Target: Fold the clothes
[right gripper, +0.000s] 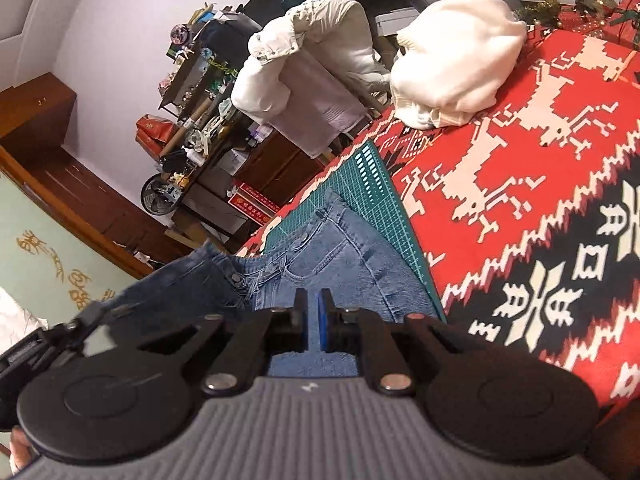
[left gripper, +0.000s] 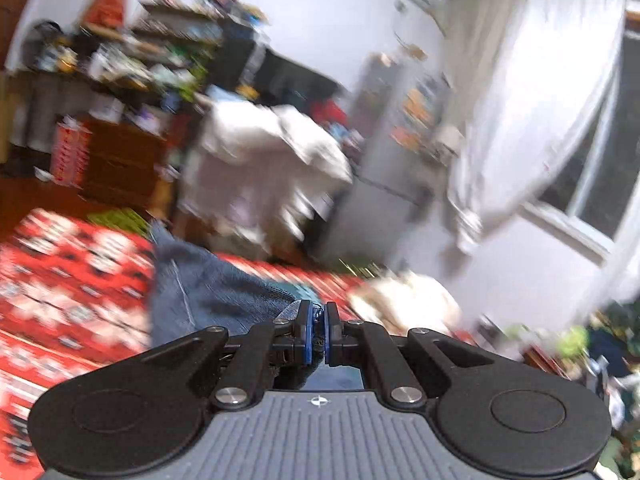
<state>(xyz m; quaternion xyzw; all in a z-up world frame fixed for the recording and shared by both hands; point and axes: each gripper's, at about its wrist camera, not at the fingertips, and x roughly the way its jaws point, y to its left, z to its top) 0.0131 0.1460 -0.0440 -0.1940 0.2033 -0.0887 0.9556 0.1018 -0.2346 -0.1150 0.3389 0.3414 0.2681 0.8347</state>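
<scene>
A pair of blue jeans point(right gripper: 344, 256) lies waistband-up on a green cutting mat point(right gripper: 376, 184) over the red patterned blanket point(right gripper: 520, 152). My right gripper point(right gripper: 313, 308) is shut low over the denim, with fabric running under and between its blue pads. The left wrist view is motion-blurred. There my left gripper point(left gripper: 319, 320) is shut on a bunched edge of the jeans point(left gripper: 208, 292), which drape away to the left over the blanket point(left gripper: 72, 280). In the right wrist view, the left gripper's body point(right gripper: 60, 336) shows at the lower left, lifting that part of the jeans.
A white sweater point(right gripper: 460, 68) is heaped on the blanket's far end. A chair draped with white garments point(right gripper: 312, 60) stands beyond the table edge, with cluttered shelves point(right gripper: 200, 120) and a wooden cabinet behind. White curtains and a window point(left gripper: 560, 120) are to the right.
</scene>
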